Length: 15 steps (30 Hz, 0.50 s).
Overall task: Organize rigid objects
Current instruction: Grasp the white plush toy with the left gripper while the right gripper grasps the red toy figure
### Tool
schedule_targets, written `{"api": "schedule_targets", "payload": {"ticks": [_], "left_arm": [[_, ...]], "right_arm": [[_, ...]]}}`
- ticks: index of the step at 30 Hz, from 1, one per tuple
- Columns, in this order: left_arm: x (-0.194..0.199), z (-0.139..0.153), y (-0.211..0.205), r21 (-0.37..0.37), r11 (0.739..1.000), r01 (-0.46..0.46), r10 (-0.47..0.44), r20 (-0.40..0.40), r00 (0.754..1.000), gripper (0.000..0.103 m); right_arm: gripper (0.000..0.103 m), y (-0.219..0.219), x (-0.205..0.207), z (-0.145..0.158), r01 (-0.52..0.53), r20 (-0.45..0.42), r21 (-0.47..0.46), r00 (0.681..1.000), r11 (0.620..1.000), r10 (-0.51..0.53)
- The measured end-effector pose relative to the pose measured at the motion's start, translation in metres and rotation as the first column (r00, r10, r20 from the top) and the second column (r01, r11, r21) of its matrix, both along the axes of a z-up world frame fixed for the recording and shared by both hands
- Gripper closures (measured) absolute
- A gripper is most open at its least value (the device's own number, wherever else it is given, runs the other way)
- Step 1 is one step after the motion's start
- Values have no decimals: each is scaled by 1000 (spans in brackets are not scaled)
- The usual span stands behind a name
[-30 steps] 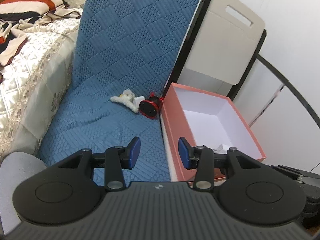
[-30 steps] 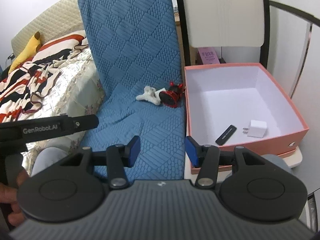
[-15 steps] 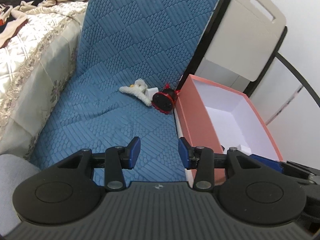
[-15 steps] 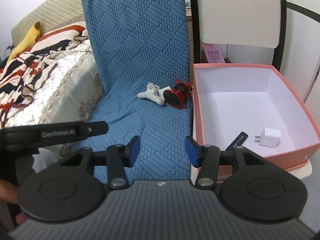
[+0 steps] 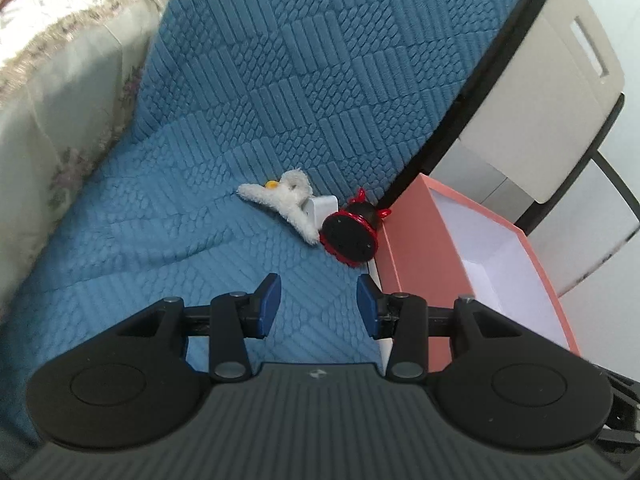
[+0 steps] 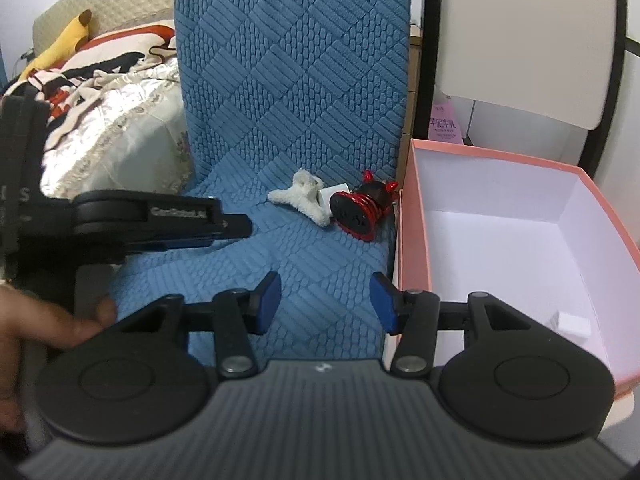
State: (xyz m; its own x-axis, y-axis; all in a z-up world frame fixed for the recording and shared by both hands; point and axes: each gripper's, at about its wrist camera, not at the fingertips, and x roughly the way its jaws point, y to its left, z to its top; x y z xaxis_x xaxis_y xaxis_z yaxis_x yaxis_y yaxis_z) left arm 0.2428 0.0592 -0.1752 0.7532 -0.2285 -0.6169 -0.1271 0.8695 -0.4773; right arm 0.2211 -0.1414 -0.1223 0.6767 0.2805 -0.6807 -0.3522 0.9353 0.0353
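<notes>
You have moved both claws in closer than they were a moment ago, so the little things look bigger now and you are almost ready to grab one. Your left claw (image 5: 318,305) is open and holds nothing, and your right claw (image 6: 325,302) is open and empty too. The landmark is the pink cardboard box with white insides (image 6: 414,216). Just left of the box, on the blue quilted cover (image 5: 280,92), lies the round black and red toy with little horns (image 5: 349,236), touching or almost touching the box wall. Left of that toy is a small white block (image 5: 321,206), and then the fluffy white hair clip (image 5: 286,198). Inside the box, near its front, you can see a small white plug cube (image 6: 573,325). The rest of the box floor that shows is bare. I think the red toy is the easiest one to pick next.
</notes>
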Motion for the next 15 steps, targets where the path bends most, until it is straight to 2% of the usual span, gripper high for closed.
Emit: {"api": "schedule_targets", "payload": {"ticks": [5, 11, 15], "left_arm": [[36, -22, 4, 14, 1000, 19, -19, -12, 1000, 55], [77, -45, 23, -61, 998, 14, -18, -63, 998, 55], [101, -54, 30, -104, 995, 6, -14, -80, 997, 56]], "right_arm": [[52, 9, 27, -14, -8, 59, -29, 998, 1000, 10], [63, 25, 65, -30, -31, 63, -66, 997, 997, 35], [64, 39, 86, -37, -49, 64, -86, 996, 995, 54]]}}
